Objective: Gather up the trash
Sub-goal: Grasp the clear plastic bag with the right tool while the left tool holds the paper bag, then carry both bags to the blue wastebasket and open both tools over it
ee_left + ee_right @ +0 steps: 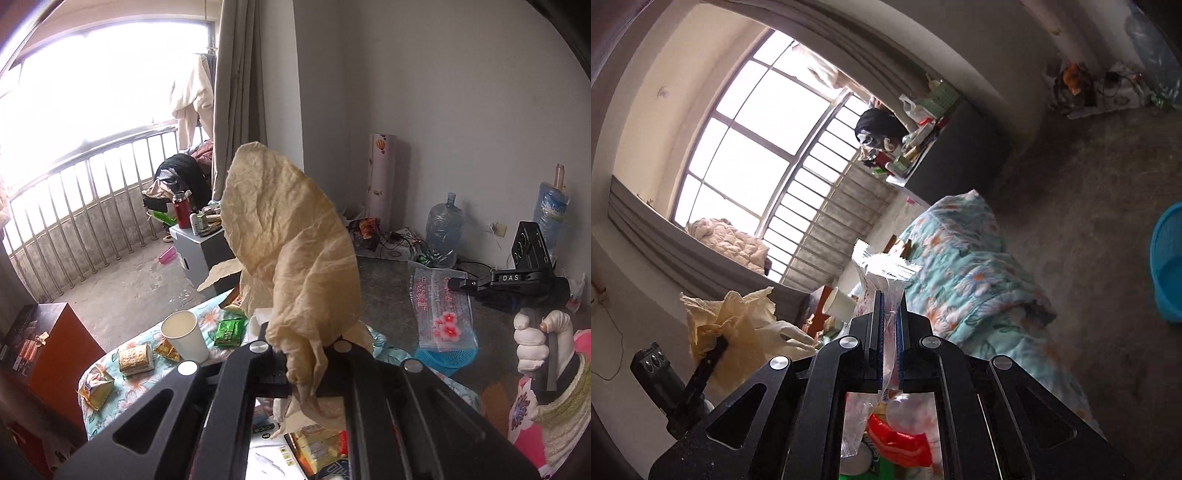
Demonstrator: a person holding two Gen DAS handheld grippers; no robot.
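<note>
- Basket, the blue mesh plastic one [448,360], is what our next move hangs on: it sits on the grey floor off the far right corner of the flower-print quilted bed cover [140,384], and we'd guess that's where the trash goes.
- Our right gripper [460,283] is clamped tight on a clear plastic wrapper with pink flower print [443,306]. In the left wrist view the wrapper hangs long-side-down straight above the basket, so the right hand is clearly the nearer one.
- In the right wrist view the basket shows only at the far right edge, with bare floor between it and the bed cover's edge.
- Our left gripper [301,356] is pinched narrow on a big crumpled sheet of tan paper [284,236], which stands up and out ahead of the fingers, well above the bed cover.
- The paper is to the left of the basket, over the bed cover's right edge, so it would need to swing right past the wrapper.
- Still on the bed cover: a white paper cup [184,334], a green snack packet [229,331] and yellow crinkled snack wrappers [95,386] toward the left edge.
- Room to move looks fine over the floor, though the floppy paper blocks a lot of the left view.
</note>
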